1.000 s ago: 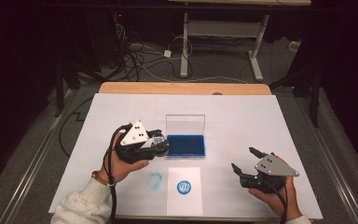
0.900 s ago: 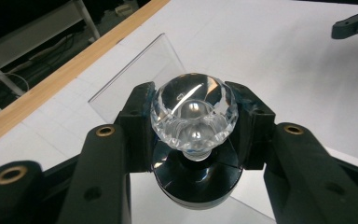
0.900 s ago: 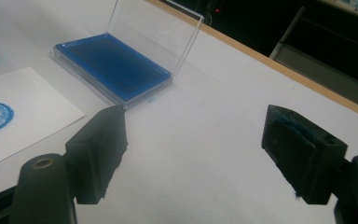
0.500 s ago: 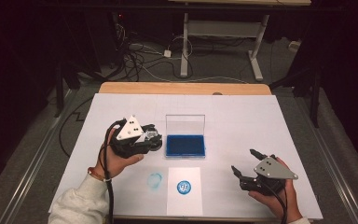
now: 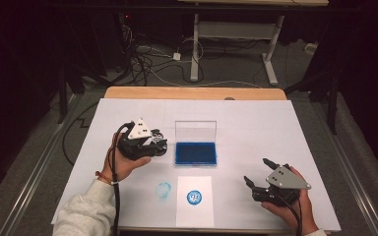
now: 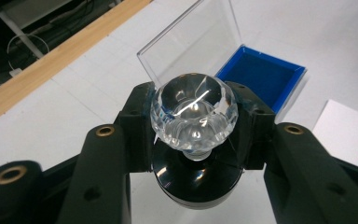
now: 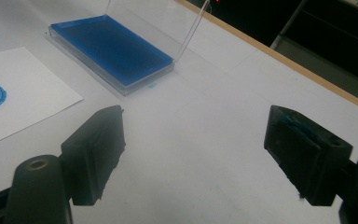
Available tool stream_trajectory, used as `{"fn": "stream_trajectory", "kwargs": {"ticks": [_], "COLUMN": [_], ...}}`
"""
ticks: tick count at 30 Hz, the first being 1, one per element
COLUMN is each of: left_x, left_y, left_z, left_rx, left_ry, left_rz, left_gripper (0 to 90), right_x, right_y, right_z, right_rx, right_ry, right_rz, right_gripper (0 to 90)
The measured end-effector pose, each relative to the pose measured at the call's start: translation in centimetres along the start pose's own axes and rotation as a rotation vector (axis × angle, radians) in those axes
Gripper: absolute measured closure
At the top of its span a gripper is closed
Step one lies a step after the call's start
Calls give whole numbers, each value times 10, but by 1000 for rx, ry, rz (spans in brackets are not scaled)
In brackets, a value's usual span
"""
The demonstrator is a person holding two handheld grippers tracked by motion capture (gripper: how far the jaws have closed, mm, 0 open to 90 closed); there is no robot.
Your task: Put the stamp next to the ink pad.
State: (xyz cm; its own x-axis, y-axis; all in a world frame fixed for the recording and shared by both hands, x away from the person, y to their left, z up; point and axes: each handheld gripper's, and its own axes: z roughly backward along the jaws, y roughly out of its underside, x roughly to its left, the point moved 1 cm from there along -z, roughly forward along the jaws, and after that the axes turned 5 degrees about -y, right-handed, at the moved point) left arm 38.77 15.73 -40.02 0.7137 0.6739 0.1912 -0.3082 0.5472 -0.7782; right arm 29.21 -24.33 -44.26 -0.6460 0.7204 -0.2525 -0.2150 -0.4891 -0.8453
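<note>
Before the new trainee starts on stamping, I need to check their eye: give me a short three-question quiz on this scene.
1. What does the left tool hold?
2. True or false: the ink pad has its lid shut.
3. The right tool is: A) open and empty, B) shut on the paper, C) in the ink.

Key: 1. the stamp, by its clear knob; 2. false, the lid stands open; 3. A.

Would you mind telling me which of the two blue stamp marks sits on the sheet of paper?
The crisp round blue mark is on the white paper. The other, a faint smudged ring, lies to its left, directly on the table cover.
</note>
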Motion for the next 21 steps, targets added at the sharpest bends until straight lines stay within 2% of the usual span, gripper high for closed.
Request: {"fn": "stream_trajectory", "kwargs": {"ticks": [8,21], "left_x": [10,14], "left_y": [10,15], "left_z": [-31,-56], "left_rx": [69,119], "left_ry": [-12,6], "left_rz": [41,62], "left_gripper": [544,542], "right_x": [1,2], "right_y": [1,3], "right_z": [-3,-5], "right_rx": [24,43], "right_ry": [-12,-22], "right_rz": [11,20], "right_gripper": [209,208]}}
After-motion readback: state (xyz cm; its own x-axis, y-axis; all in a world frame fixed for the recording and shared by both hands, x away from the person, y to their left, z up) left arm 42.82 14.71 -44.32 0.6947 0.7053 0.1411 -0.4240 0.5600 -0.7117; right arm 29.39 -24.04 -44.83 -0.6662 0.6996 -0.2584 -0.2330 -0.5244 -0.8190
